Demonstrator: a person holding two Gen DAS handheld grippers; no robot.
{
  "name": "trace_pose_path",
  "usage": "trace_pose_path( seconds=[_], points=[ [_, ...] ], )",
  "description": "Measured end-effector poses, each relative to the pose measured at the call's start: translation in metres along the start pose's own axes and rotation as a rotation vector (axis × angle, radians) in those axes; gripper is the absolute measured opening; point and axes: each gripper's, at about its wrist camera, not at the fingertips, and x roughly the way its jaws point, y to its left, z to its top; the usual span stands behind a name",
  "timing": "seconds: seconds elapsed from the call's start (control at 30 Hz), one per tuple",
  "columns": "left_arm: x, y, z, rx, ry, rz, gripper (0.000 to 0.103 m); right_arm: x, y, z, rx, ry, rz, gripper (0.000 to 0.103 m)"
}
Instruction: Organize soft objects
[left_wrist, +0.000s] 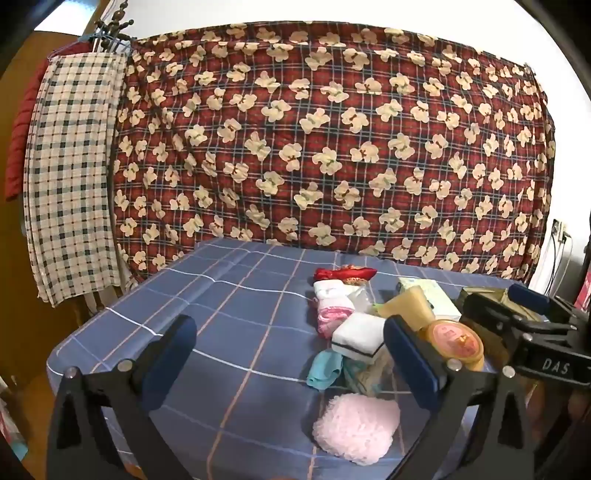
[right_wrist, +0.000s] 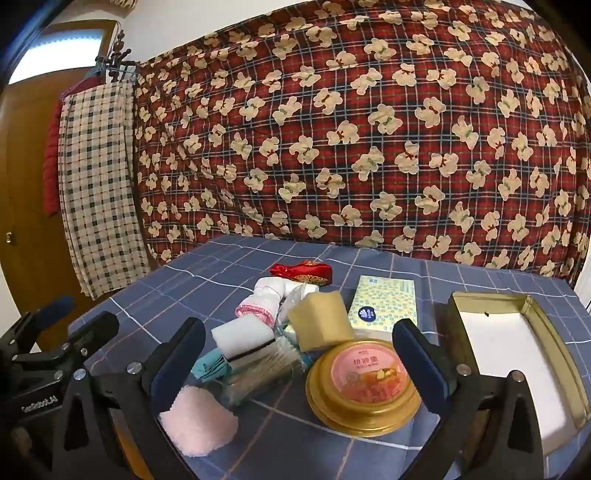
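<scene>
1. I see the pink puff (left_wrist: 356, 428) at lower centre of the left view, on the worktop (left_wrist: 221, 295), just ahead of the left gripper (left_wrist: 291, 363) and toward its right finger.
2. In the right view it lies at lower left, by the right gripper's (right_wrist: 299, 362) left finger; I judge the left gripper nearer.
3. Both grippers gape fully and hold nothing.
4. The tin tray (right_wrist: 454, 306) sits at right, empty.

Right gripper (right_wrist: 299, 360) spread wide over blue checked cloth (right_wrist: 229, 258), framing gold round tin (right_wrist: 364, 391); pink fluffy pad (right_wrist: 197, 424) lower left, open metal box (right_wrist: 517, 354) at right.
</scene>
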Motion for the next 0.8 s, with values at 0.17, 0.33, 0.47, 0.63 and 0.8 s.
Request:
trace_pose_path(
  seconds=[0.17,0.33,0.47,0.63,0.8],
  points=[
    [0.003,-0.001,0.000,-0.004,0.017,-0.009,0.103,-0.001,-0.009,-0.002,0.041,0.003,0.009,0.102],
    [0.002,0.000,0.000,-0.015,0.010,-0.017,0.103,-0.005,-0.011,-0.004,0.040,-0.004,0.000,0.102],
    [0.002,0.001,0.000,-0.019,0.011,-0.017,0.103,-0.003,-0.014,-0.002,0.044,0.001,0.002,0.102],
    [0.006,0.001,-0.004,-0.017,0.014,-0.016,0.103,-0.005,-0.010,-0.006,0.037,-0.006,0.000,0.102],
    [0.011,0.000,-0.011,-0.016,0.017,-0.015,0.103,-0.005,-0.011,-0.006,0.038,-0.001,0.002,0.102]
  ],
)
